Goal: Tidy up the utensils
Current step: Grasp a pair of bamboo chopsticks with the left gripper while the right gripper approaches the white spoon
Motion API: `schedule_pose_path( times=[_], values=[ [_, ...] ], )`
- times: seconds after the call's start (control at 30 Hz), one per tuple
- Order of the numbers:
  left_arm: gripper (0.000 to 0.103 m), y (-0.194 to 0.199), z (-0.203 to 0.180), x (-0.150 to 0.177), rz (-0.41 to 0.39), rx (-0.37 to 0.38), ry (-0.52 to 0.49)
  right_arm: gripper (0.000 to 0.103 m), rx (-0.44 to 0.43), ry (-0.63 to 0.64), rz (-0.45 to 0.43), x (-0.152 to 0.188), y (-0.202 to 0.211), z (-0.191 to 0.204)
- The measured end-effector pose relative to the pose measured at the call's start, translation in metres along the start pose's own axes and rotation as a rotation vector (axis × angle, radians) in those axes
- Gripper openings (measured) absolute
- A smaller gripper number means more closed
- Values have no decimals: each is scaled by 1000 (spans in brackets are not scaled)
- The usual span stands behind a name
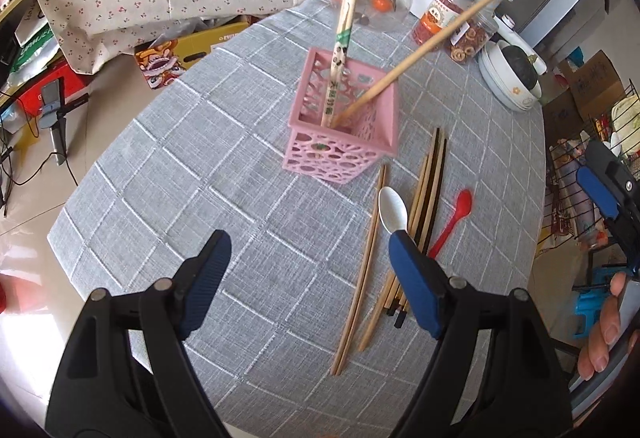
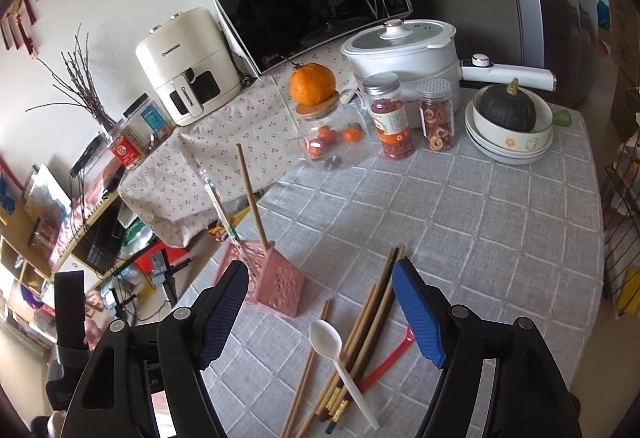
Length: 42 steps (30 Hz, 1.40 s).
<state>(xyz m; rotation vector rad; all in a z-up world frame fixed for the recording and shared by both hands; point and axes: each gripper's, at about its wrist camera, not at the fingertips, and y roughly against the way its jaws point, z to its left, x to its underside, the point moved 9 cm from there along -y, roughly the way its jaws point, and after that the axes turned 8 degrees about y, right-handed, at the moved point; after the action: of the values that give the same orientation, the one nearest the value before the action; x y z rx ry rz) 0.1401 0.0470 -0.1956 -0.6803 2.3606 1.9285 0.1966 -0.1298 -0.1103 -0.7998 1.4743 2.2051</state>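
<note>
Blue-padded right tongs [image 2: 320, 312] sat nearest my view, spread wide and holding nothing, with the loose utensils lying on the grey checked bench [image 2: 480, 222] directly between and just below the two pads. That pile was a bundle of light and dark wooden chopsticks [image 2: 372, 322], a white plastic spoon [image 2: 332, 346] laid across them bowl-forward, and a red plastic spoon [image 2: 386, 360] partly hidden under the right pad. Their long axes ran roughly away from me, close to in line with the tongs' own fingers, so I judged a grip across the sticks would need little wrist turn. The left tongs [image 1: 310, 278] were likewise wide open and empty, but the same chopsticks [image 1: 424, 206] lay off toward their right pad, with a separate pale pair [image 1: 366, 266] between the pads. The pink perforated plastic holder [image 1: 346, 122] stood upright beyond the pile, toward my left in the right view, already carrying a wrapped printed pair of chopsticks [image 1: 344, 26] and a plain long wooden stick [image 1: 424, 50] leaning out. I reckoned the right tongs were the better placed for the main bundle, the holder then lying forward and leftward.
</note>
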Motion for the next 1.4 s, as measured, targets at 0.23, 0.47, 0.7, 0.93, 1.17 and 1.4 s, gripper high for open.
schedule_pose_path(
  times=[0.23,0.47,0.7,0.93,1.17,1.4],
  values=[
    [81,-35,-16,16,96,11,-92,78,13,-98,171,42,-14,-22],
    [60,-60,-37,22,148,56,-120,78,65,-123,305,73,-29,-33],
    [24,-81,-62,28,179,81,-182,78,96,-150,339,81,-31,-50],
    [17,-97,-66,26,183,18,-222,78,109,-185,365,88,-32,-64],
    [14,-104,-66,25,176,-27,-237,78,128,-190,384,93,-32,-75],
    [10,-88,-66,19,152,-28,-244,78,137,-159,424,98,-40,-73]
  ],
)
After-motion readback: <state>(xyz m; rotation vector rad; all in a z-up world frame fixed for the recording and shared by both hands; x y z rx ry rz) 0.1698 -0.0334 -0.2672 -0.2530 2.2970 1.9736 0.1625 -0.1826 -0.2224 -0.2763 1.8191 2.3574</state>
